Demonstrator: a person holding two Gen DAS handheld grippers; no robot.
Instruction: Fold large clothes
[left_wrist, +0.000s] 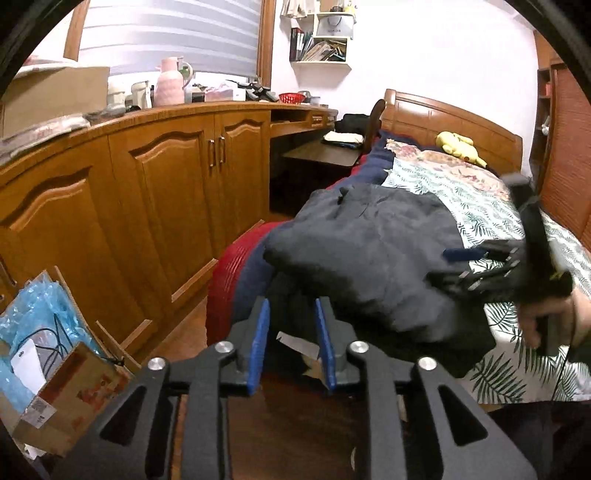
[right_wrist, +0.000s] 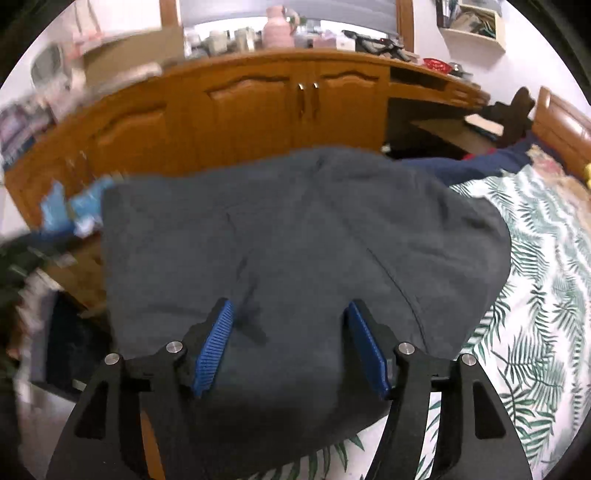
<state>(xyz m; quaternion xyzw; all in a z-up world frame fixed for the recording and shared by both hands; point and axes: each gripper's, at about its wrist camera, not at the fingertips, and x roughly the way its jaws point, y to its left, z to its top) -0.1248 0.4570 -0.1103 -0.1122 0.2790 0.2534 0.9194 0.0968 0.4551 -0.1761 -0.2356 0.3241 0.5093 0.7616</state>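
A dark grey garment (left_wrist: 373, 251) lies folded in a thick bundle near the bed's left edge; it fills the middle of the right wrist view (right_wrist: 295, 236). My left gripper (left_wrist: 291, 306) is open and empty, off the bed's side, just short of the bundle's near edge. My right gripper (right_wrist: 290, 314) is open above the garment, its blue pads (right_wrist: 216, 343) spread wide with nothing between them. It also shows in the left wrist view (left_wrist: 476, 258), held by a hand over the bundle's right end.
The bed has a leaf-print sheet (right_wrist: 535, 295), a navy and red blanket (left_wrist: 243, 273) hanging off its left side, and a yellow plush toy (left_wrist: 458, 146) by the headboard. Wooden cabinets (left_wrist: 147, 177) run along the left. Cardboard boxes (left_wrist: 55, 387) stand on the floor.
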